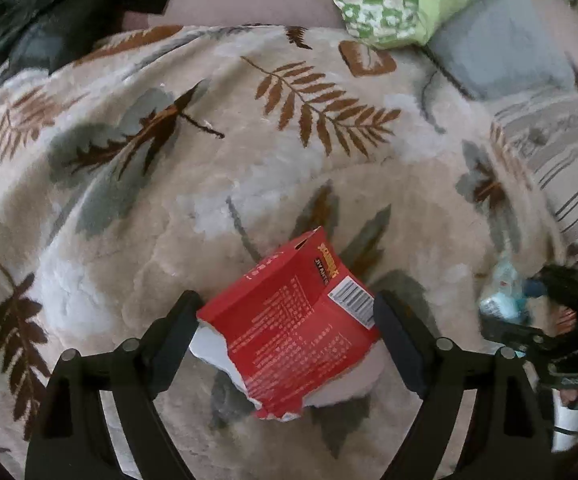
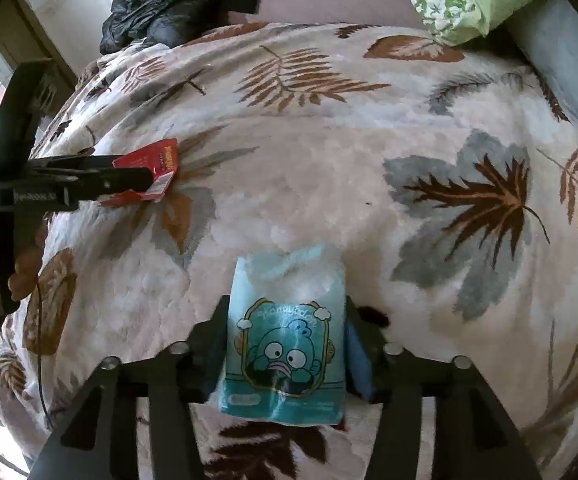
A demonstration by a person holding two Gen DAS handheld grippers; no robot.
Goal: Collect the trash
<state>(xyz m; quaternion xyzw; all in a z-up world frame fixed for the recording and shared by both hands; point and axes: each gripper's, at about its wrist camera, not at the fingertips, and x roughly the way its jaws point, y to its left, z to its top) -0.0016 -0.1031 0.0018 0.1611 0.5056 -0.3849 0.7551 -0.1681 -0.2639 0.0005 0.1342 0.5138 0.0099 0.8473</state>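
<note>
Left claw (image 1: 289,312) open astride the torn red cardboard box (image 1: 289,328) on the leaf-print fleece blanket (image 1: 249,168), right claw (image 2: 285,332) bracketing the pale blue cartoon tissue packet (image 2: 285,336), grip unclear—press each down, then close squarely.

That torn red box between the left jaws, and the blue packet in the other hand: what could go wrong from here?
1. The torn red box sits between wide jaws of the left gripper; if they close unevenly, the soft card may crumple or slip out.
2. The blue cartoon packet looks limp; the right gripper may lose it.
3. The fluffy leaf-print blanket could get pinched with the trash.
</note>
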